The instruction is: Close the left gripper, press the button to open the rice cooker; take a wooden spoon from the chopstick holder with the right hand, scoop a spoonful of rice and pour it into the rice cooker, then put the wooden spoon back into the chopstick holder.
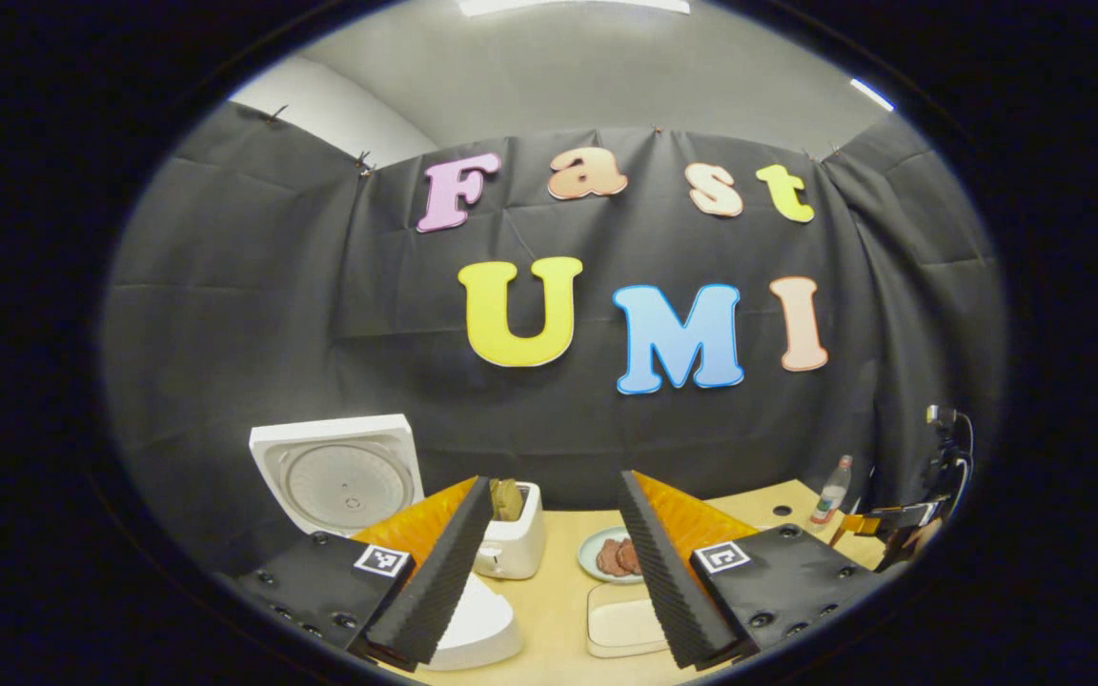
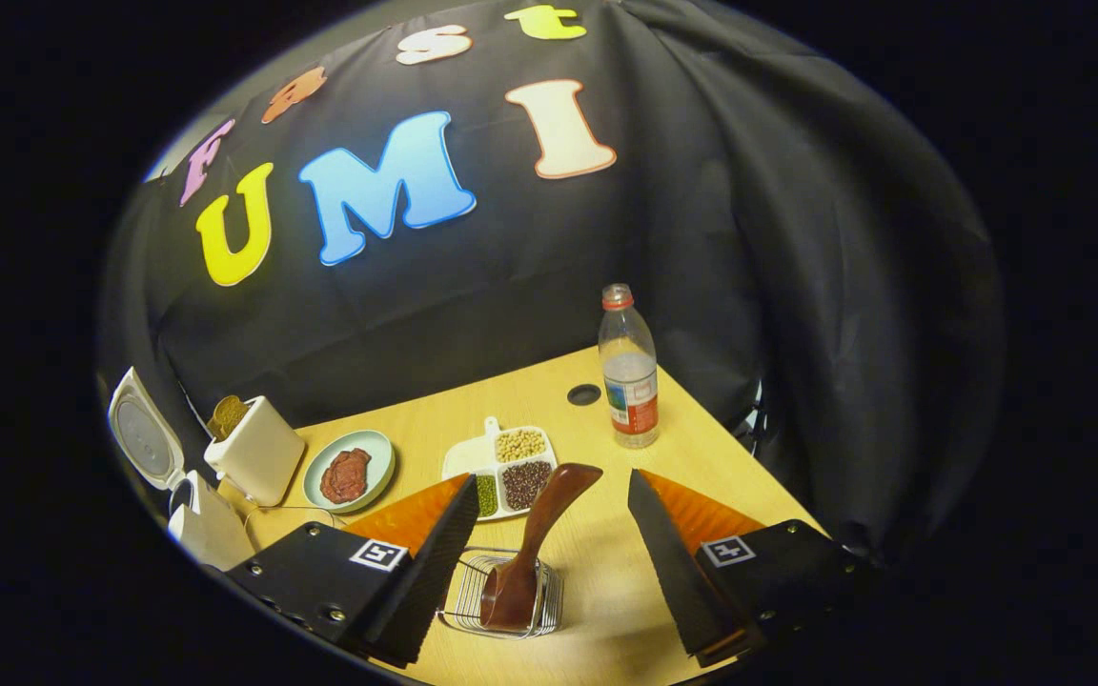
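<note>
Between the right gripper's (image 2: 549, 557) wide-apart jaws, the wooden spoon (image 2: 532, 553) stands tilted in the wire chopstick holder (image 2: 461, 600) on the worktop (image 2: 692, 429), untouched, with a divided tray of beans (image 2: 511, 457) just behind. The left gripper's (image 1: 549, 572) jaws also stand apart; beyond them the rice cooker (image 1: 339, 476) has its lid raised.

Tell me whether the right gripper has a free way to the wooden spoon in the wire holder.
Probably yes. The right gripper is open, and the wooden spoon stands in the wire holder between its fingers, handle tilted up toward the back, with nothing in front of it.
</note>
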The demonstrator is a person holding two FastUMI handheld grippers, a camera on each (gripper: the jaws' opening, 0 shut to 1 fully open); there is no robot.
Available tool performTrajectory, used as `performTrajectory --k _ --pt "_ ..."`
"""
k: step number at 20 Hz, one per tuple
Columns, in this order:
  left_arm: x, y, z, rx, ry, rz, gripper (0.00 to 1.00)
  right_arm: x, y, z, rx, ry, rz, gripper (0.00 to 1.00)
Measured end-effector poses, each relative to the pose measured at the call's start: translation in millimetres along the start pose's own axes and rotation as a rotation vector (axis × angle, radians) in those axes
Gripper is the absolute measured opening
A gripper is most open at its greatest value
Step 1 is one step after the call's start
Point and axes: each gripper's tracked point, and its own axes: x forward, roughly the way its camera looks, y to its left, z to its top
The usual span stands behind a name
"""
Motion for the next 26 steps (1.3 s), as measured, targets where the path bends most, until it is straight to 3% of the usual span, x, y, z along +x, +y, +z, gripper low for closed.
performTrajectory --k 3,5,10,11,12,13,15,16,19,21,26 --pt "1 0 -8 0.016 0.019 0.029 0.93 21 -7 -13 0.055 0.053 -0.003 0.96" --pt "3 0 -17 0.017 0.039 0.041 0.93 33 -8 -15 0.062 0.067 0.003 0.85" --pt "9 1 -24 0.005 0.059 0.046 0.92 51 3 -24 0.067 0.114 0.064 0.81" --pt "9 1 -24 0.008 0.059 0.046 0.92 52 4 -23 0.07 0.116 0.067 0.72" --pt "10 1 -22 0.011 0.059 0.044 0.92 51 8 -19 0.105 0.109 0.088 0.44" --pt "9 1 -21 0.014 0.056 0.041 0.92 50 13 -19 0.142 0.103 0.103 0.28" --pt "6 0 -23 0.024 0.052 0.036 0.95 36 15 -15 0.185 0.082 0.094 0.22" --pt "7 0 -24 0.025 0.054 0.031 0.95 32 17 -13 0.177 0.072 0.091 0.13" --pt "5 1 -24 0.015 0.047 0.016 0.91 15 29 -6 0.138 0.044 0.076 0.07" --pt "5 4 -20 0.0 0.033 0.008 0.95 2 41 5 0.107 0.021 0.091 0.07" --pt "-1 13 -14 -0.021 -0.008 -0.013 0.95 -41 70 51 0.014 -0.078 0.123 0.07"
